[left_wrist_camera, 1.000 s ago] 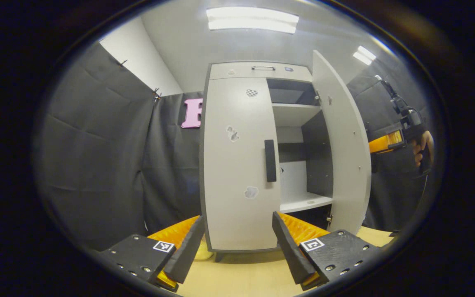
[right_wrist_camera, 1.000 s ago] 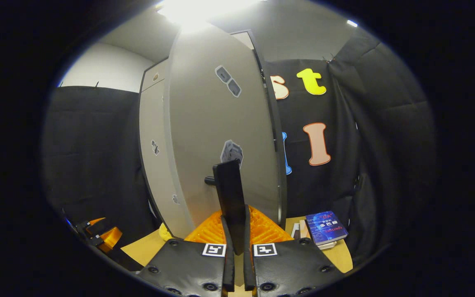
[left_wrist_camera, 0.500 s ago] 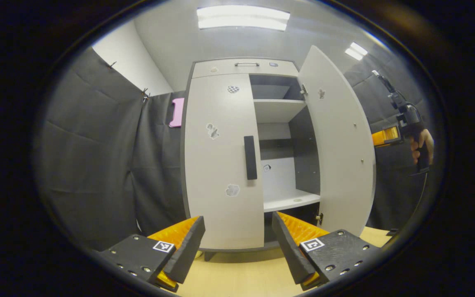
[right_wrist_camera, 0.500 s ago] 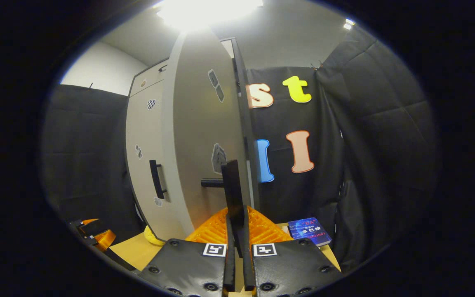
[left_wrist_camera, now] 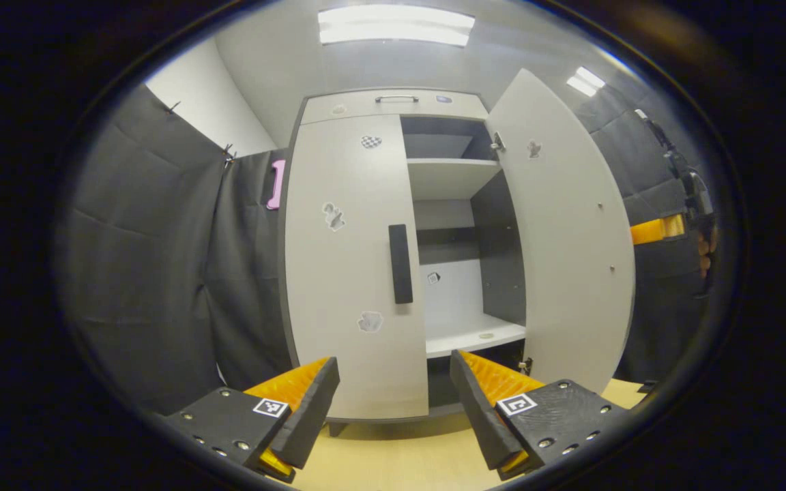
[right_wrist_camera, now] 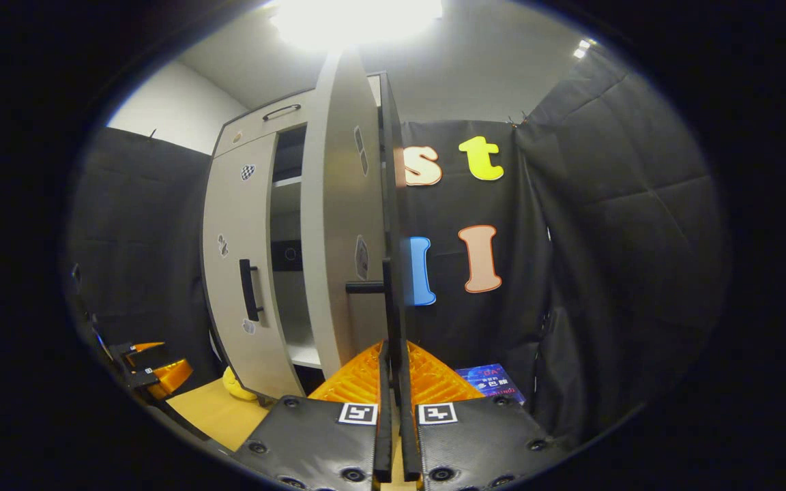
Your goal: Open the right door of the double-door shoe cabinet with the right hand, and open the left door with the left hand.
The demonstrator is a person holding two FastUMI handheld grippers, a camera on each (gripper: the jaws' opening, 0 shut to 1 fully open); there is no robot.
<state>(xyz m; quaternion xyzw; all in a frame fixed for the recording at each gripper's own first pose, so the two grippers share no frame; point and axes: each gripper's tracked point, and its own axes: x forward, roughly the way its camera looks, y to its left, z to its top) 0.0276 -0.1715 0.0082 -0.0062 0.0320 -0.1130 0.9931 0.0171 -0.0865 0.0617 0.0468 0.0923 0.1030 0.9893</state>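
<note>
The pale grey shoe cabinet [left_wrist_camera: 393,106] stands on a wooden table. Its left door [left_wrist_camera: 345,273] is closed, with a black bar handle [left_wrist_camera: 400,263]. My left gripper [left_wrist_camera: 393,402] is open, low in front of that door and apart from it. The right door [left_wrist_camera: 570,232] stands wide open, baring the shelves [left_wrist_camera: 451,177]. In the right gripper view the right door [right_wrist_camera: 342,225] is nearly edge-on, and my right gripper [right_wrist_camera: 394,354] is shut on its black handle [right_wrist_camera: 393,307]. The right gripper [left_wrist_camera: 659,228] also peeks out past the open door's edge, held by a hand [left_wrist_camera: 707,249].
A blue book [right_wrist_camera: 488,378] lies on the table to the right of the cabinet. A small yellow thing [right_wrist_camera: 236,385] sits by the cabinet's foot. The left gripper [right_wrist_camera: 154,368] shows low at the left of the right gripper view. Black cloth walls close in the booth.
The right door has swung further open, carried by my right gripper on its handle. In the left gripper view the cabinet has slid left, more of its inside showing.
</note>
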